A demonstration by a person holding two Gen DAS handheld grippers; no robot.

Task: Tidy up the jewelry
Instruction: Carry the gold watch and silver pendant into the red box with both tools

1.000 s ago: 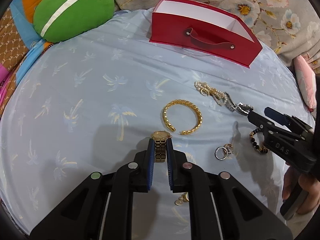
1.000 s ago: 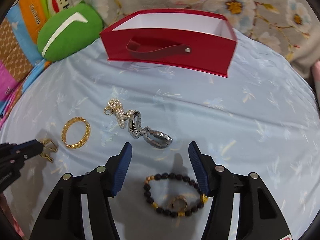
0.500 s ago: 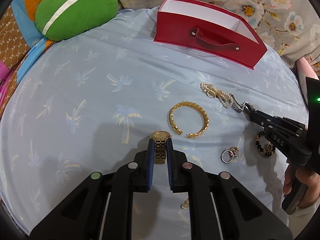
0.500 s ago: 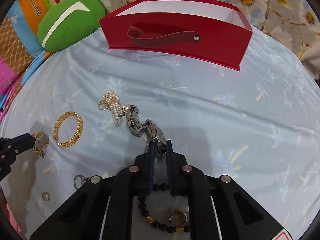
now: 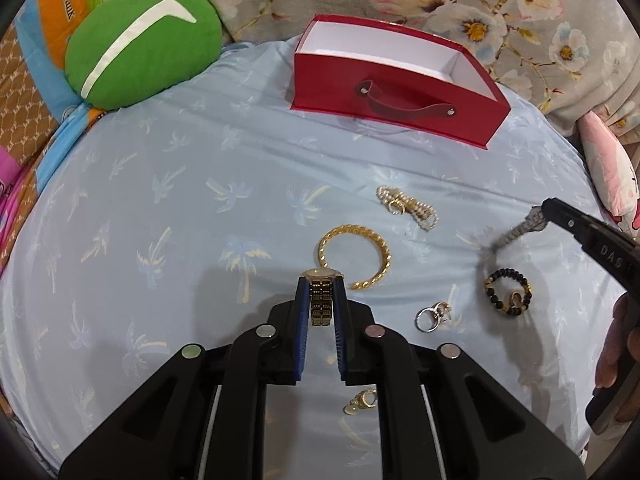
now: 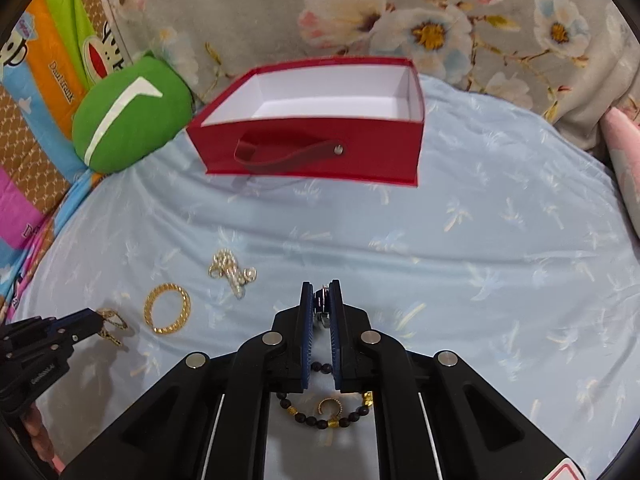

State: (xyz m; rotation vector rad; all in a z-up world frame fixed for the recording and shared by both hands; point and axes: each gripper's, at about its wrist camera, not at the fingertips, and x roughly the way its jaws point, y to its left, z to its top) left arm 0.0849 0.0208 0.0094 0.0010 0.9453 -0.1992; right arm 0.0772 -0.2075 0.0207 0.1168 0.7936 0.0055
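— What's different with the right claw (image 6: 321, 300)?
— A second ago it hung wide open above the beaded bracelet (image 6: 326, 410). It has since clamped on the silver watch (image 5: 520, 232) and lifted it off the bedsheet (image 6: 480, 260), away from the pearl strand (image 6: 230, 272).
— And the red box (image 6: 312, 152)?
— Both cameras now look further into it.

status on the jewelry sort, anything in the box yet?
Nothing done: the red box shows only white lining. In hand: left gripper grips a gold watch, right gripper a silver watch. Left: gold bangle, pearl bracelet, bead bracelet, rings.
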